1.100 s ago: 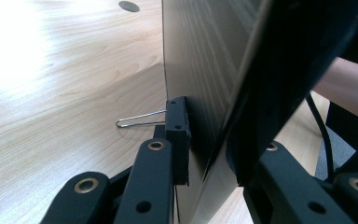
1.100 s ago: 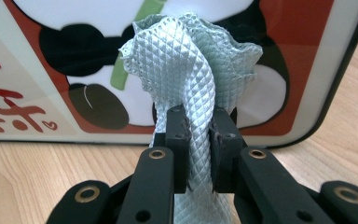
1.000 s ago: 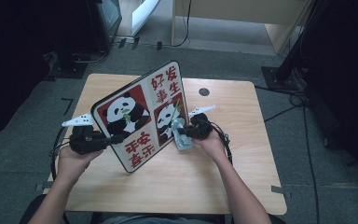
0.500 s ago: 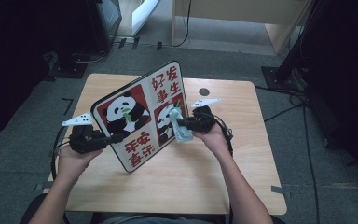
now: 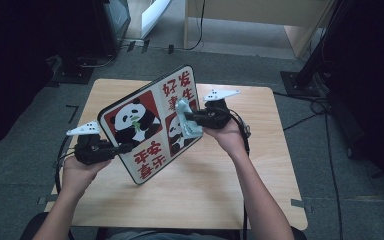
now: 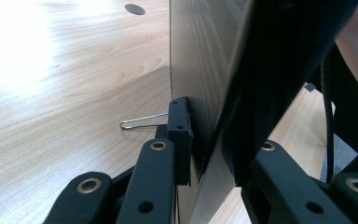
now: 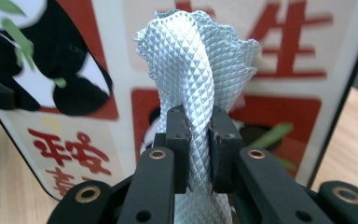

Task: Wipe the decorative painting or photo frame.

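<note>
Left tool [image 5: 122, 148] clamps the board [image 5: 152, 122] at its lower left edge, tilted above the table [image 5: 260, 165]. Right tool [image 5: 189, 117] grips a cloth [image 5: 187, 121] against the board's face.

The light wooden table [image 5: 260, 170] bears the panda board's [image 5: 145, 125] lower edge.

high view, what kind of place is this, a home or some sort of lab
Probably a lab or recording room, not a home: a bare wooden table on grey carpet, loose cables across the floor, and dark equipment stands around it.
</note>
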Tool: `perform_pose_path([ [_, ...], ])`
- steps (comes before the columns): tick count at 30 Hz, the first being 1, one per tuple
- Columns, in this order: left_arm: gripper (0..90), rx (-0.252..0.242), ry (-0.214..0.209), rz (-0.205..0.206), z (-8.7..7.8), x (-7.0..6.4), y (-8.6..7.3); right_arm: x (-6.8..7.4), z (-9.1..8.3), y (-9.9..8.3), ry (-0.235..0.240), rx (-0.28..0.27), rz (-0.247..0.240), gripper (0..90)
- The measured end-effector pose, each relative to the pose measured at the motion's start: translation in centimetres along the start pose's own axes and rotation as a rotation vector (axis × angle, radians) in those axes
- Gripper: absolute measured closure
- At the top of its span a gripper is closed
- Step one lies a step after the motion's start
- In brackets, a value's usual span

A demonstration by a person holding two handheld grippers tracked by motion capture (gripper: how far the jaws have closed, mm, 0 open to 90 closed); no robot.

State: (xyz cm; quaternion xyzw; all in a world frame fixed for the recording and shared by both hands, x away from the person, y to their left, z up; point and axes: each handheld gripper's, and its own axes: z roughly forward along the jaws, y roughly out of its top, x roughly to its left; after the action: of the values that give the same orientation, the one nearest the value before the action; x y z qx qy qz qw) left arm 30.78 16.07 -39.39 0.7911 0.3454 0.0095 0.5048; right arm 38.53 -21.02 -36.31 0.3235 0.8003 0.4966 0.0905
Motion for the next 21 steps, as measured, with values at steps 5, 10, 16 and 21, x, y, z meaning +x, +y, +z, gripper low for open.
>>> perform_pose_path([
  [5,79.4,-0.005,0.008,0.000,0.0,-0.1,-0.1,0.7,-0.3,1.7,0.010,-0.032,-0.050,81.3],
  [10,79.5,-0.005,0.009,-0.001,0.0,-0.1,-0.1,1.2,-0.1,3.2,0.010,-0.048,-0.082,81.3],
  [16,79.8,0.001,0.017,0.003,0.0,-0.3,0.0,0.7,0.0,4.7,-0.006,-0.070,-0.090,81.2],
  [21,79.9,-0.003,0.019,-0.002,0.0,-0.3,0.0,0.0,-0.4,5.6,-0.028,-0.109,-0.087,81.2],
])
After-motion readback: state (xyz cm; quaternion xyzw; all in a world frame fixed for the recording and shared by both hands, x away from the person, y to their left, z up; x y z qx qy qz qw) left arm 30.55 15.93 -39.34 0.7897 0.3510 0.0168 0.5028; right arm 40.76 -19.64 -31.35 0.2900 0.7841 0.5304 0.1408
